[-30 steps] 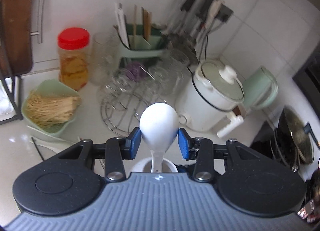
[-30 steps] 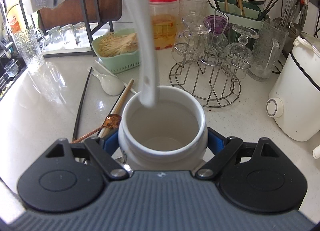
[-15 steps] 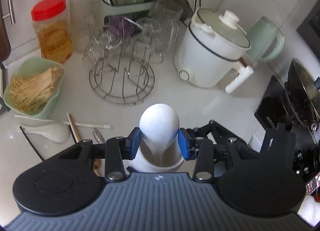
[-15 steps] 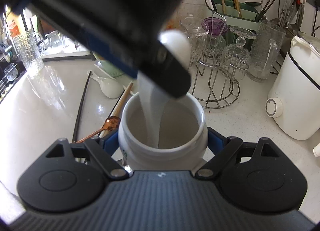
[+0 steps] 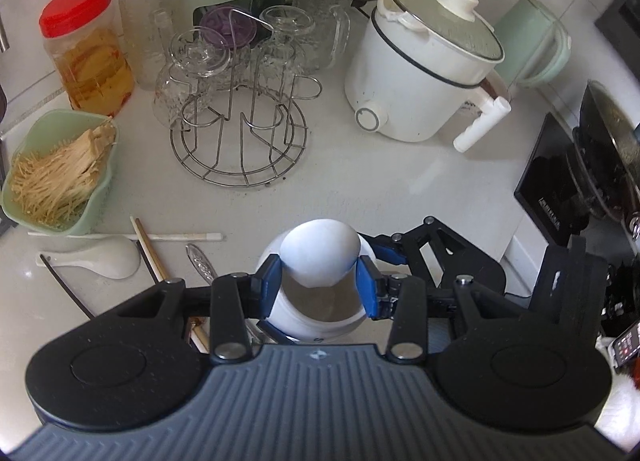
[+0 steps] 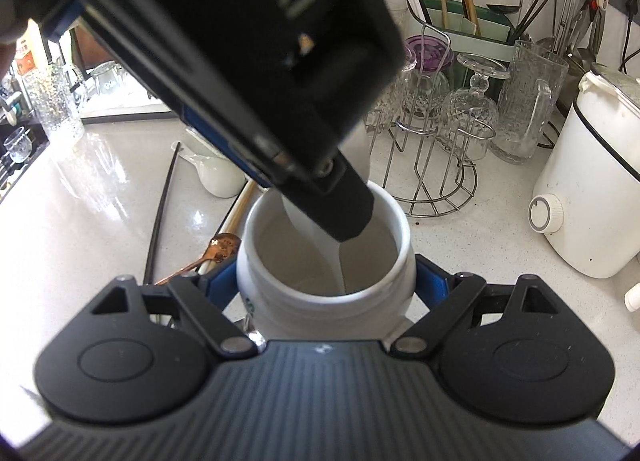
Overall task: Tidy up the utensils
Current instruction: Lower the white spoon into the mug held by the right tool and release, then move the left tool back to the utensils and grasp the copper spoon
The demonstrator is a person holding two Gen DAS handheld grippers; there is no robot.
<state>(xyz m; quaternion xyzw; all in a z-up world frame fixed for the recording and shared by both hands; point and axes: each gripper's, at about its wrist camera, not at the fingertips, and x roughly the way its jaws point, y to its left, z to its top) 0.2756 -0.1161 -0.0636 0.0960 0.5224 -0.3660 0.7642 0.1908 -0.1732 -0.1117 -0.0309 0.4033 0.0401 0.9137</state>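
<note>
left wrist view: the left gripper is clamped on the white spoon by its smooth, egg-shaped bowl — glossy and rounded, so it could squirt out of the pads over the white jar.

right wrist view: the right gripper hugs the glazed jar; the handle dips inside — releasing high risks a hard clatter.

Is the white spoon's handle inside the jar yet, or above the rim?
Inside. The white spoon's handle runs down past the white jar's rim; its bowl stays above, clamped in the left gripper.
</note>
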